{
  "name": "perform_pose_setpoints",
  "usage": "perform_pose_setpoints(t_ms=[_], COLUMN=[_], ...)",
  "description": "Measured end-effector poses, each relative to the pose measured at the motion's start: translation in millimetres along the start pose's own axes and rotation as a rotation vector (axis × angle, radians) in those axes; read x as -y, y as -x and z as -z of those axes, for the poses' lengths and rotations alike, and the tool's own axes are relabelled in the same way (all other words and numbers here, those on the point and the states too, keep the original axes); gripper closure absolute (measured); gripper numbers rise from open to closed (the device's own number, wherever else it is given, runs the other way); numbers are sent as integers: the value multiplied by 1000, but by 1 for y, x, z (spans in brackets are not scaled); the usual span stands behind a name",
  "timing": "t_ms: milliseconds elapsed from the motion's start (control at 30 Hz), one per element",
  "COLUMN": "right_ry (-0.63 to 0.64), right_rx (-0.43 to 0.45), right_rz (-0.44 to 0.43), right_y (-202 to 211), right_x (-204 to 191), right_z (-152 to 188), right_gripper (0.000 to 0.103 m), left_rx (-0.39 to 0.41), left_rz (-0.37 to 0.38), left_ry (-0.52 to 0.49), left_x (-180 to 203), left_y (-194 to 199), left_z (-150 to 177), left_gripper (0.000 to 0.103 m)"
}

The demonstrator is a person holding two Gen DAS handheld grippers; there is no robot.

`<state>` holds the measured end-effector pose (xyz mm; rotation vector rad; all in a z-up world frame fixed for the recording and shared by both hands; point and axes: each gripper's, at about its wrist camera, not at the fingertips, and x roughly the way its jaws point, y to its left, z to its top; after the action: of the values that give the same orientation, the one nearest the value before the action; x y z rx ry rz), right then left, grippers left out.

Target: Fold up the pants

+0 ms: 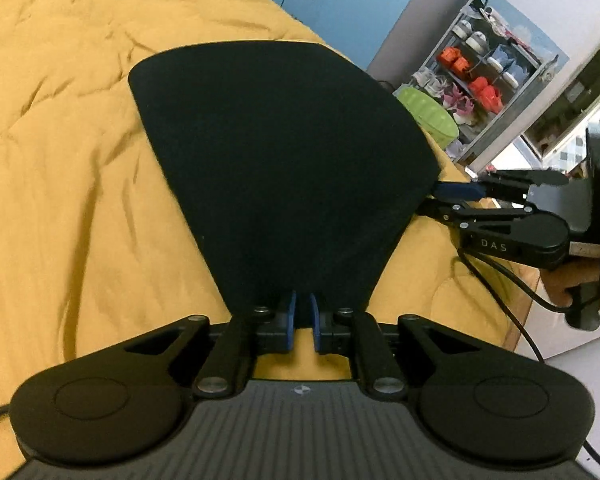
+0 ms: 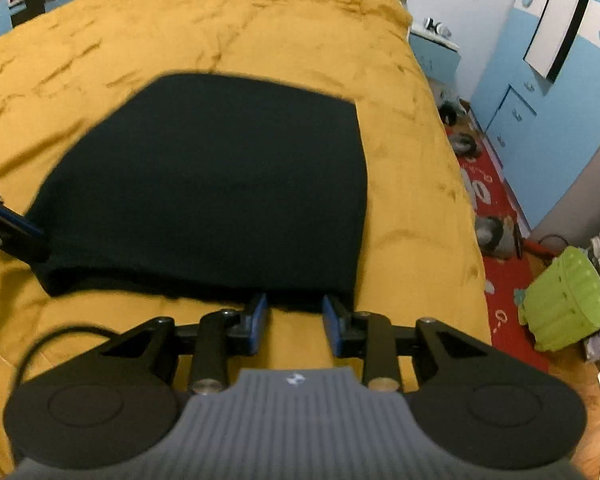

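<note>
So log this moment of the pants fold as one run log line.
stage: folding | pants: black, folded, on yellow bedspread | left gripper: shut on pants edge | right gripper: open at near edge, pads not pressing

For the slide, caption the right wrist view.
Right hand-held gripper, jaws apart, at the near edge of folded black pants on a mustard bedspread.

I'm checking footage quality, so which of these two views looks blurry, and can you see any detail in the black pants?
Right wrist view: pants edges smeared, motion blur. Left wrist view: sharper edges, pants a flat black shape without visible folds. Both: fisheye bends the yellow bedspread.
</note>
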<state>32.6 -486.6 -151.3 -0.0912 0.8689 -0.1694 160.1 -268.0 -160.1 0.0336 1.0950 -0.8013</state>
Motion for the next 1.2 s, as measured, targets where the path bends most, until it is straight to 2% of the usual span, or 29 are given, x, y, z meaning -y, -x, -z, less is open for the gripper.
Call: perform_pose_setpoints(t_ms=[167, 233, 333, 400, 533, 600, 867, 1067, 1200], right_ry=[-114, -116, -142, -183, -287, -323, -621, -702, -764], right_rx=[26, 25, 57, 76, 99, 95, 14, -21, -39], right_rz=[-40, -46, -69, -97, -171, -199, -353, -446, -523], right_y=[11, 20, 37, 47, 49, 42, -25, -58, -78], right_x=[18, 21, 28, 34, 49, 56, 100, 112, 125], right_z=[1, -4, -13, -17, -29, -34, -37, -39, -38], right_gripper=[75, 69, 62, 53, 41, 35, 33, 33, 33], left_rx=[-36, -22, 7, 47, 99, 107, 111, 86, 96], left_rz=[15, -1, -20, -54, -102, -98, -74, -11, 125], left_ry=[12, 13, 18, 4, 10, 27, 122, 274, 438], left_x=[-7, -8, -10, -10, -16, -19, -43, -83, -117], left_y=[17, 26, 38, 43, 46, 45, 24, -6, -22], left_z=[-2, -3, -9, -13, -25, -33, -54, -60, -54], left_gripper=[89, 89, 79, 60, 52, 49, 41, 38, 34])
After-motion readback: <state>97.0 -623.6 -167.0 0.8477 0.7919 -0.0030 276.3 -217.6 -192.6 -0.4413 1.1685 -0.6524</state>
